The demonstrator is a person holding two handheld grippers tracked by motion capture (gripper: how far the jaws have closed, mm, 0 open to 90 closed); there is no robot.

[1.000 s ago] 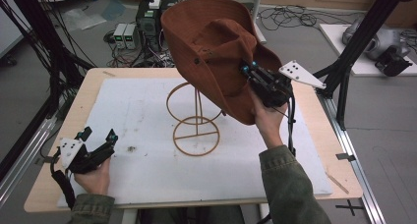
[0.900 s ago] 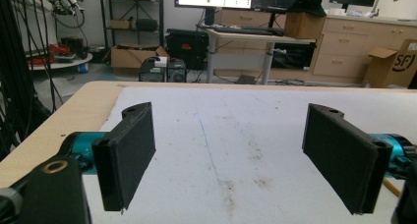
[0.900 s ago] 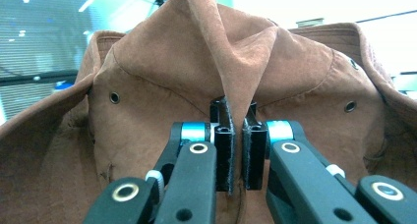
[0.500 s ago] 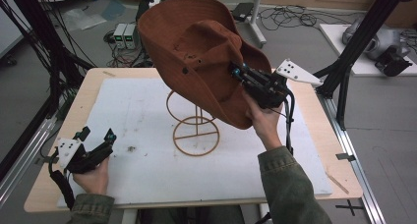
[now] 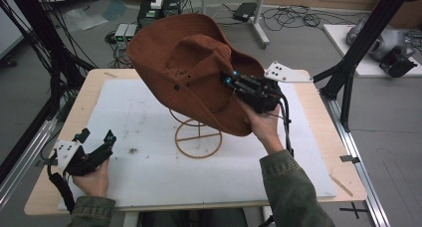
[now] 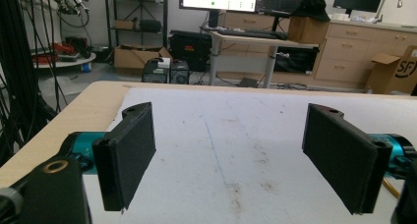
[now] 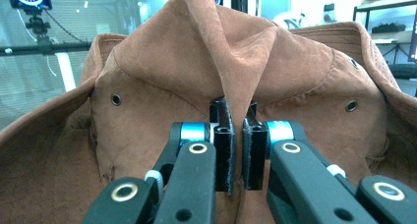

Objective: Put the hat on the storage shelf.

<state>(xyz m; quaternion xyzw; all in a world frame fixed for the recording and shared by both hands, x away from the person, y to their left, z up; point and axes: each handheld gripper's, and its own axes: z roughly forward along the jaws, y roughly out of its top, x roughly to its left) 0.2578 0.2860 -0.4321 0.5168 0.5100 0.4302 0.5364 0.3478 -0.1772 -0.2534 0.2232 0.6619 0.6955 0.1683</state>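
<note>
Right tool (image 5: pixel 234 82) pinching a fold of the brown hat (image 5: pixel 189 67), held tilted just above and far of the wire stand (image 5: pixel 198 137); left tool (image 5: pixel 94 145) spread, idle near-left on the table (image 5: pixel 318 137)

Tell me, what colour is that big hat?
Rusty brown, the hat shows best in the right gripper view.

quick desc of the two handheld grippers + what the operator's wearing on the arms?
Both grippers, left gripper and right gripper, are black-bodied with teal-blue collars behind flat, black, rectangular jaw pads. Each carries a grey three-cornered plate with small holes, and a black cable trails back along the arm. The linkage arms show brass-ringed pivots. The sleeves are olive green.
</note>
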